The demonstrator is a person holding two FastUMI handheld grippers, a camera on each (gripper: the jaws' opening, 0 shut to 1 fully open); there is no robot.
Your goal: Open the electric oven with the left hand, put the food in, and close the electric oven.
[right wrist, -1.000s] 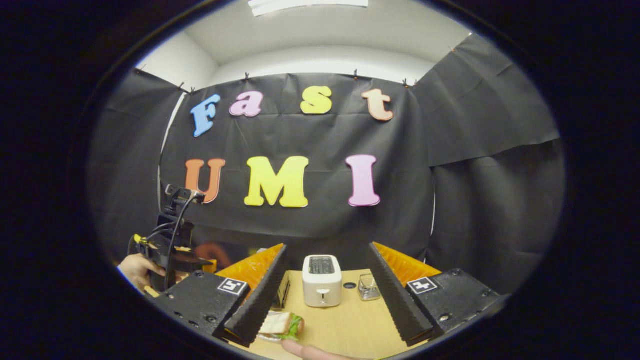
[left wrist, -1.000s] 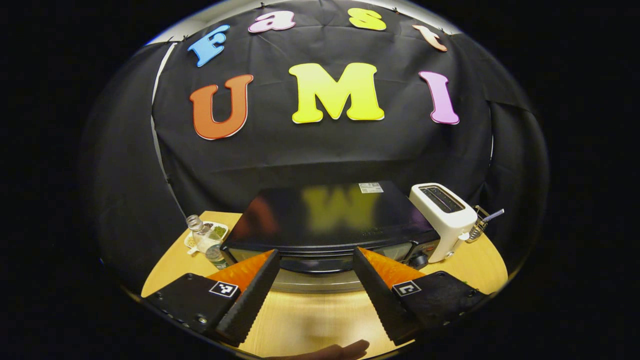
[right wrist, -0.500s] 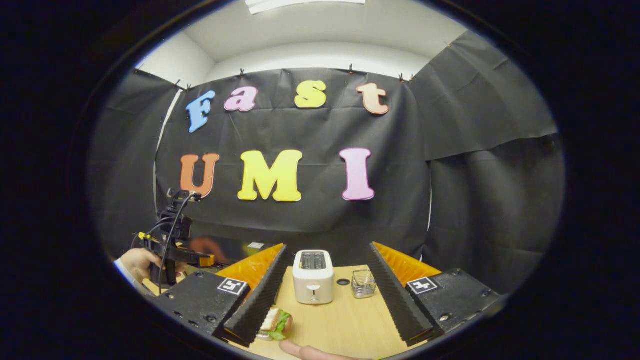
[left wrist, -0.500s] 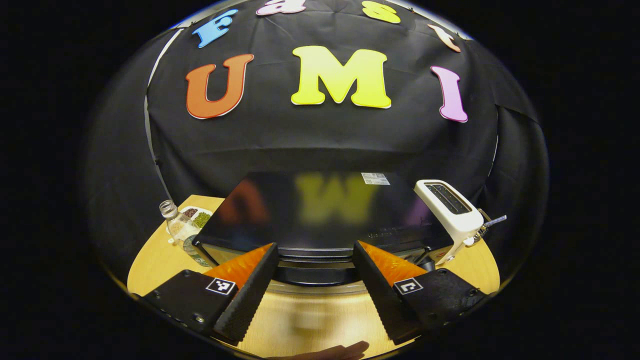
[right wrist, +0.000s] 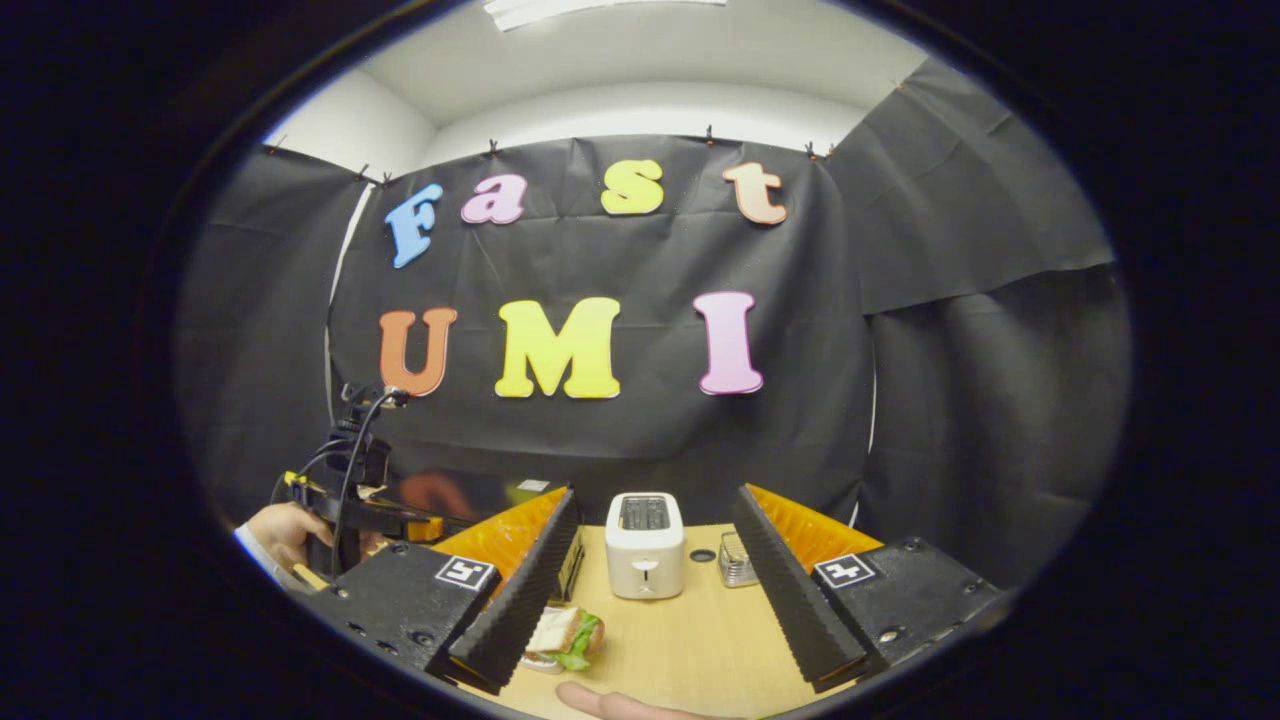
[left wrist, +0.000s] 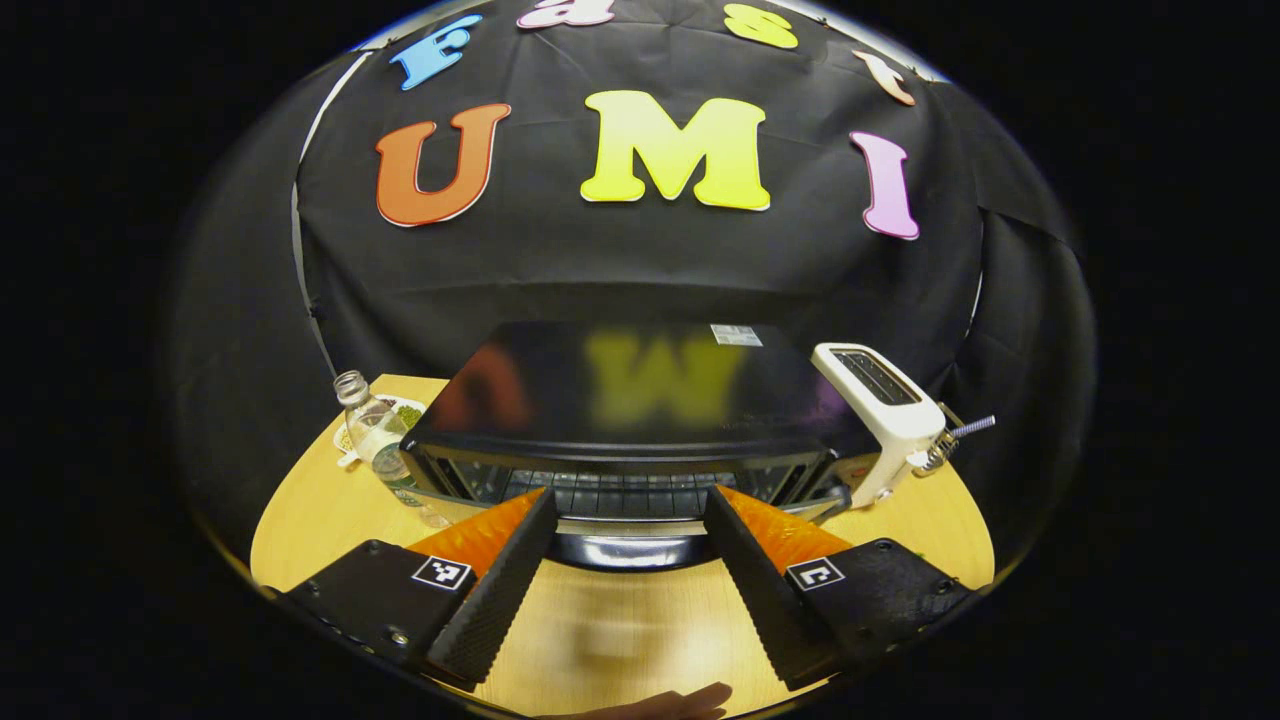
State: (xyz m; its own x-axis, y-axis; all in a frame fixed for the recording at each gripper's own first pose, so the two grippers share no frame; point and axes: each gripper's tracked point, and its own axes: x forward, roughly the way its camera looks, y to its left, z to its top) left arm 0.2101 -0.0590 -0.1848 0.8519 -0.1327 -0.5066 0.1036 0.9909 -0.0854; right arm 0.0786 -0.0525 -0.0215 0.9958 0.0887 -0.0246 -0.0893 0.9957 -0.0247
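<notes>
A white toaster with 2 top slots stands on the wooden table at 3 o'clock in the left gripper view, and a wire rack sits just beside it, farther toward 3 o'clock. At 9 o'clock a clear plastic bottle stands in front of a small white dish of green and brown bits. In the right gripper view the toaster sits at 6 o'clock, with a small glass container near it at 5 o'clock.

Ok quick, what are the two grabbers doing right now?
Left gripper: open, at the oven door's handle, not clamped on it.
Right gripper: open, holding nothing.
</notes>
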